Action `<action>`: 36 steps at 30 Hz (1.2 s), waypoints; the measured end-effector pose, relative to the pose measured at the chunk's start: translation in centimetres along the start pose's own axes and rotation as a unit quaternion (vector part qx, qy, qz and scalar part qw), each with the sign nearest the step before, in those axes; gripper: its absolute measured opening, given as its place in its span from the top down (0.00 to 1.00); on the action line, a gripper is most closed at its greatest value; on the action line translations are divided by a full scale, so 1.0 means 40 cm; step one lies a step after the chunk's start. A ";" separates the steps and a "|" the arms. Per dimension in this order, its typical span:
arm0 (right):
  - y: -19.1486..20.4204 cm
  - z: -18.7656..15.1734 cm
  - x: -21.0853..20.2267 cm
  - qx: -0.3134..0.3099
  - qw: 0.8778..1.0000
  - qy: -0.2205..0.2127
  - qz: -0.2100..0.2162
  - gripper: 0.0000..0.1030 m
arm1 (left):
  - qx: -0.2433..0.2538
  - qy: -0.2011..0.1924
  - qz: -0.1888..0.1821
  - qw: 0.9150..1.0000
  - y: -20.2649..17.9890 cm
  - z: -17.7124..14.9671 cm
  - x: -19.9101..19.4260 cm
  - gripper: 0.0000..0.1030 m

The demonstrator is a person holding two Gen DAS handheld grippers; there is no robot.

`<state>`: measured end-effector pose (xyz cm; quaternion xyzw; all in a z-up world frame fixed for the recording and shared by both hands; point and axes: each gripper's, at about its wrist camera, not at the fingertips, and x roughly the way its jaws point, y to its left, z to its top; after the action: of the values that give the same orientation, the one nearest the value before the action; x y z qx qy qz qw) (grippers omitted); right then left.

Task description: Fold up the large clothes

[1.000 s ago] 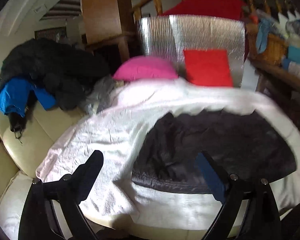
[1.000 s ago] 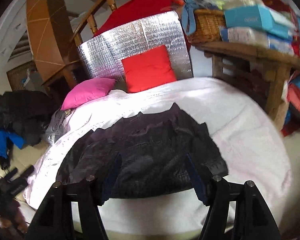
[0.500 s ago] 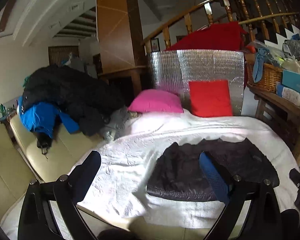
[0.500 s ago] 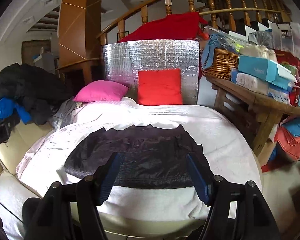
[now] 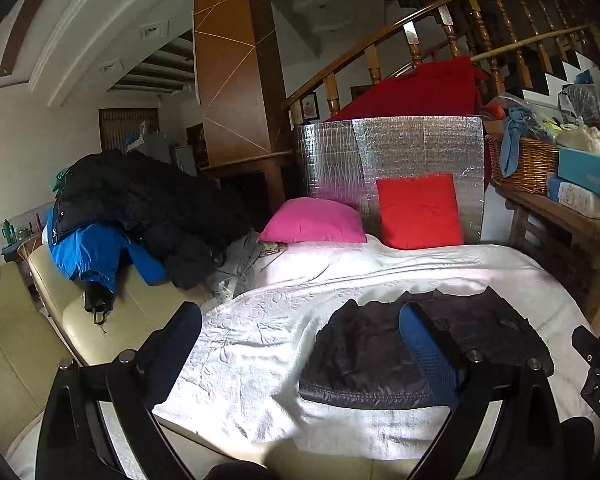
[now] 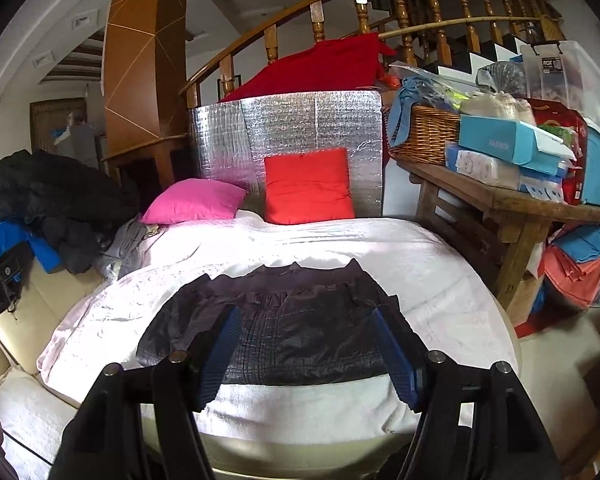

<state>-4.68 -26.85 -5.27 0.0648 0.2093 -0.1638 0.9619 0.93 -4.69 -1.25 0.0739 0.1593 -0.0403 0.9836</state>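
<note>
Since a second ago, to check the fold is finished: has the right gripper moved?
Yes. The right gripper has backed away and up: the dark jacket and red pillow now appear farther off.

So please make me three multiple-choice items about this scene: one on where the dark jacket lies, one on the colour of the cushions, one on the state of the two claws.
1. Where does the dark jacket lie?
A. on the white bedcover
B. in the wicker basket
C. on the wooden table

2. Which colours are the two cushions at the head of the bed?
A. blue and green
B. pink and red
C. both white

3. What state are the left claw and right claw in?
A. both shut on the jacket
B. one holds a cushion
C. both open, holding nothing

Answers: 1 A, the jacket lies flat on the cover; 2 B, both show before the silver panel; 3 C, the fingers stand wide apart and empty.
</note>
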 end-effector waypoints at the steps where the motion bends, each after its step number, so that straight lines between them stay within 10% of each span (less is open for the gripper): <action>1: 0.001 0.000 0.001 0.000 1.000 0.001 0.001 0.31 | 0.000 -0.001 0.000 1.000 0.000 0.000 -0.003 0.04; 36: 0.053 0.006 -0.017 -0.023 0.999 -0.010 -0.026 0.31 | -0.015 -0.018 -0.016 1.000 0.015 0.002 -0.048 0.04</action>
<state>-4.45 -24.70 -4.63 0.0357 0.2045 -0.1851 0.9605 -0.77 -4.00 -0.48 0.0562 0.1438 -0.0545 0.9865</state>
